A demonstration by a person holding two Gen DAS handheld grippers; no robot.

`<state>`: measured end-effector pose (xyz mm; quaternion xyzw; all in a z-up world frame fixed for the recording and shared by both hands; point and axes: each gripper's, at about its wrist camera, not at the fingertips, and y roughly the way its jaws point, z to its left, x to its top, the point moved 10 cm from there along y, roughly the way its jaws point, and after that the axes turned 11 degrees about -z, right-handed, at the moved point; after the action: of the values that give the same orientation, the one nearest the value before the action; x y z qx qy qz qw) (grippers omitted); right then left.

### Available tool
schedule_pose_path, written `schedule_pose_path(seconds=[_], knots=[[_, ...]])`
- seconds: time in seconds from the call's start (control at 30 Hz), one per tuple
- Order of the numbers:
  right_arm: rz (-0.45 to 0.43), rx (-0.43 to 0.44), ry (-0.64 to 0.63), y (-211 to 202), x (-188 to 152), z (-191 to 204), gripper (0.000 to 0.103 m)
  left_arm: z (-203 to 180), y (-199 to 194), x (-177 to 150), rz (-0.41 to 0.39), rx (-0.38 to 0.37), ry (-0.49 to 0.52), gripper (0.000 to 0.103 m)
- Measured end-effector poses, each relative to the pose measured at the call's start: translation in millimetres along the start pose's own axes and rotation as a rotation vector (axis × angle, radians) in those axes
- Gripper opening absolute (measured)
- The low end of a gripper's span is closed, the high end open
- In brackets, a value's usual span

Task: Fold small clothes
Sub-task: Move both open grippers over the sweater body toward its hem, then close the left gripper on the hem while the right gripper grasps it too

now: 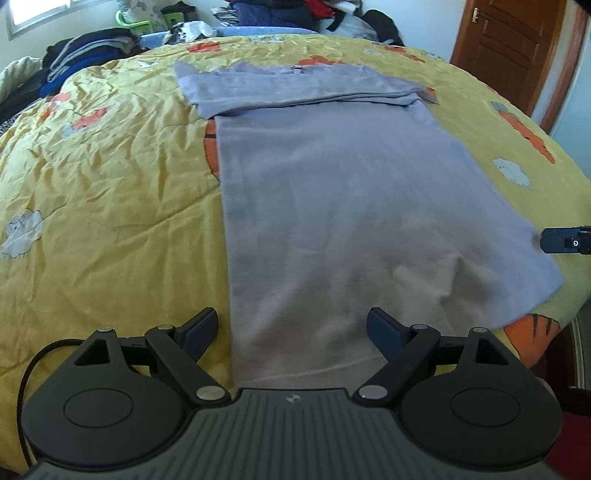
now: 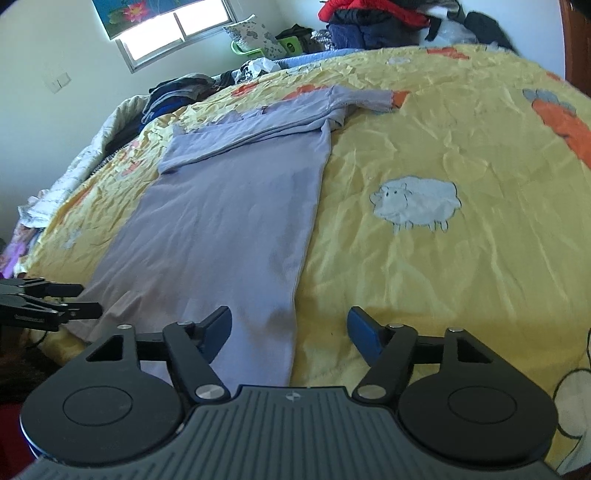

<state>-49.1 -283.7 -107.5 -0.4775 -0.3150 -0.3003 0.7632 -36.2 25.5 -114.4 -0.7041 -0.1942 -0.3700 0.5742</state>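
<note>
lavender shirt (image 1: 354, 206) lies flat on the yellow quilt (image 1: 110, 177), long body running from the near bed edge toward the far side; both sleeves folded across the chest at the far end, forming a band (image 1: 295, 86) that overhangs the body's left edge; one sleeve cuff (image 2: 369, 99) sticks out past the right side in the right wrist view; body fabric mostly smooth, shallow creases near the hem, a darker patch near the right-hand edge (image 2: 295, 206); hem at the near bed edge.

left gripper (image 1: 291, 326) low over the hem end, pointing along the shirt's length; jaws wide apart, nothing between the pads; left finger (image 1: 201, 326) over bare quilt just beside the shirt's left edge, right finger (image 1: 384, 328) over the fabric; cannot tell if either touches.

right gripper (image 2: 290, 326) at the shirt's right side near the hem, jaws spread, holding nothing; its left finger (image 2: 218, 325) over the cloth, right finger (image 2: 364, 330) over the quilt; shirt's right edge runs between them.

each gripper shows at the margin of the other's view; sheep print (image 2: 415, 203) on the quilt right of the shirt; clothes pile (image 2: 376, 26) beyond the far bed edge; window (image 2: 173, 33) at the back, wooden door (image 1: 513, 48) to the right.
</note>
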Motion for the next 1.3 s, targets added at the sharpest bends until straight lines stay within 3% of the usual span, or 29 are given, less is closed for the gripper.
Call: schedule_pose_path(seconds=[0.27,0.43,0.67,0.77,0.9,1.1,1.2,1.23,1.3], knots=[[0.034,0.100,0.011,-4,-8,12,0.070,-2,-6,-5,-0.008,-0.056,0.009,0.089],[0.042,0.157,0.091,-2,-6,11,0.070,3,-9,-6,-0.040,-0.096,-0.015,0.089],[0.040,0.198,0.188,-3,-5,3,0.072,1,-11,-9,0.010,-0.089,0.027,0.090],[0.041,0.215,0.162,-3,-6,8,0.072,3,-10,-5,0.019,-0.108,-0.038,0.090],[0.050,0.269,0.164,4,-8,21,0.072,-6,-10,-1,0.036,-0.210,-0.136,0.090],[0.045,0.282,0.146,10,-5,29,0.072,-5,-4,7,0.026,-0.235,-0.260,0.089],[0.039,0.282,0.151,11,-5,32,0.072,-7,-4,9,0.016,-0.215,-0.247,0.068],[0.038,0.281,0.147,12,-5,34,0.071,-8,-3,9,0.018,-0.205,-0.230,0.055],[0.041,0.274,0.117,11,-6,39,0.064,-8,-4,7,0.020,-0.190,-0.209,0.039]])
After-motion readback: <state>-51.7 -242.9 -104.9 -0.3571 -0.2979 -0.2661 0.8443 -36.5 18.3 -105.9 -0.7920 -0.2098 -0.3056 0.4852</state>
